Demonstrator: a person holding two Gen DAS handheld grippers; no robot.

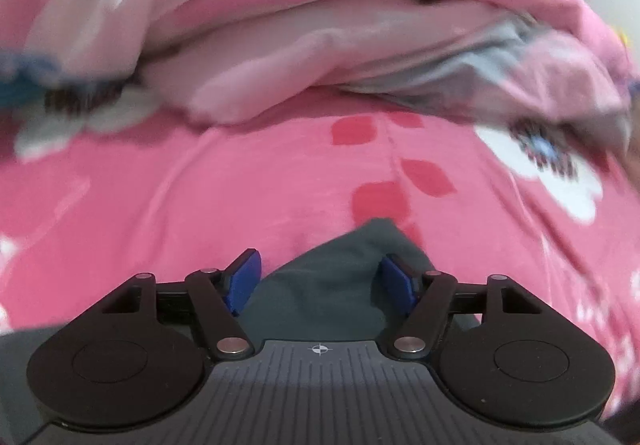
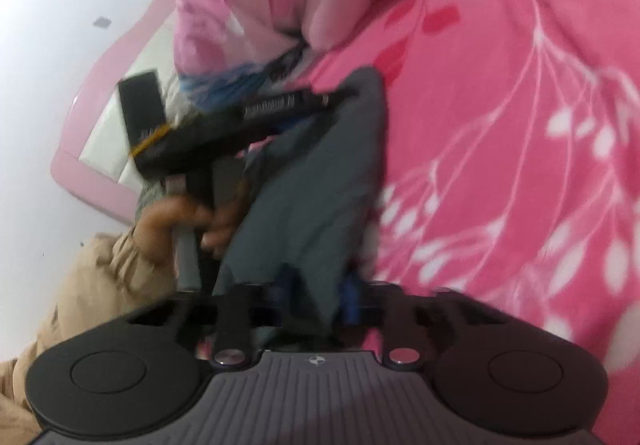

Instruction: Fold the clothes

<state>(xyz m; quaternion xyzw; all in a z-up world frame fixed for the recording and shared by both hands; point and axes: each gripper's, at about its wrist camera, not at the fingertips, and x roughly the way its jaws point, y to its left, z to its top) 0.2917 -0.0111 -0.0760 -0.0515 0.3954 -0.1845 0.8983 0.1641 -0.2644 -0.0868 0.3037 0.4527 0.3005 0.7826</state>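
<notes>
Garment point(image 2: 316, 181), grey, bunched and lifted off the bed point(image 1: 200, 197), hangs between both grippers. Right gripper point(image 2: 316, 287) has its fingers drawn in close on a gathered edge of the garment, cloth pinched between the blue pads; blur keeps the exact contact unclear. Left gripper point(image 1: 320, 277) has its fingers spread wide, with a pointed corner of the garment point(image 1: 340, 265) lying between the pads but not clamped as far as the left view shows. In the right view the left gripper point(image 2: 336, 97) noses into the far tip of the garment, a hand point(image 2: 188, 217) on its handle.

Progress, as a judgement: garment is not lying flat or in a neat folded stack; it is crumpled and in the air above the bed, so folding is somewhere mid-way, whether being spread out or being brought over into a fold cannot be told. Quilt point(image 1: 280, 25), pink, sits heaped beyond the garment. No finished pile visible.
</notes>
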